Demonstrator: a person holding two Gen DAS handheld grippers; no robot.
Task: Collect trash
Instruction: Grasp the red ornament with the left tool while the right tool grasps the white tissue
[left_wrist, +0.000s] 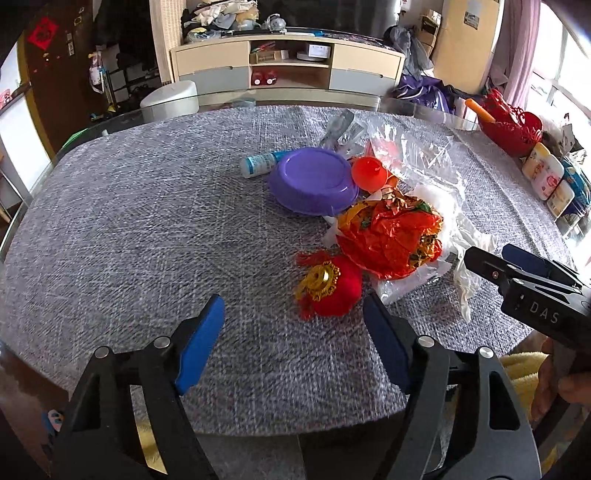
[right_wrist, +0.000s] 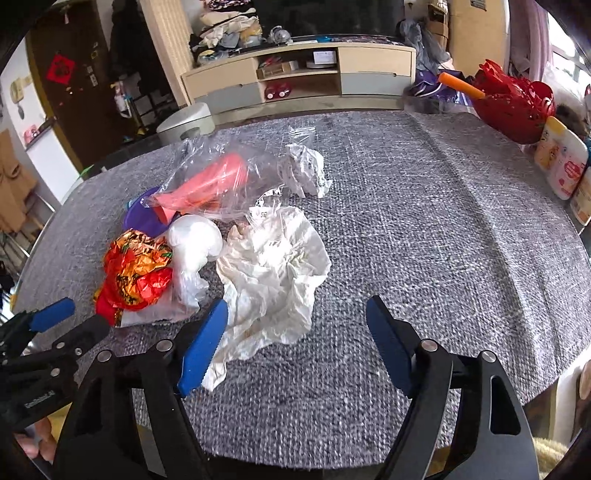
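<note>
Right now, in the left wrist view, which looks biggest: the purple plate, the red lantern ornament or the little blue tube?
1. purple plate
2. red lantern ornament, though it lies nearer the camera, so this is unsure
3. blue tube

A round surface under a grey woven cloth fills the middle of the frame in a cluttered living room. Behind it, at top centre, stands a low cream cabinet with grey drawers and open shelves, laundry heaped on top. A dark brown door bearing a red paper ornament occupies the upper left. Daylight enters through a window with a pink curtain at upper right.
</note>
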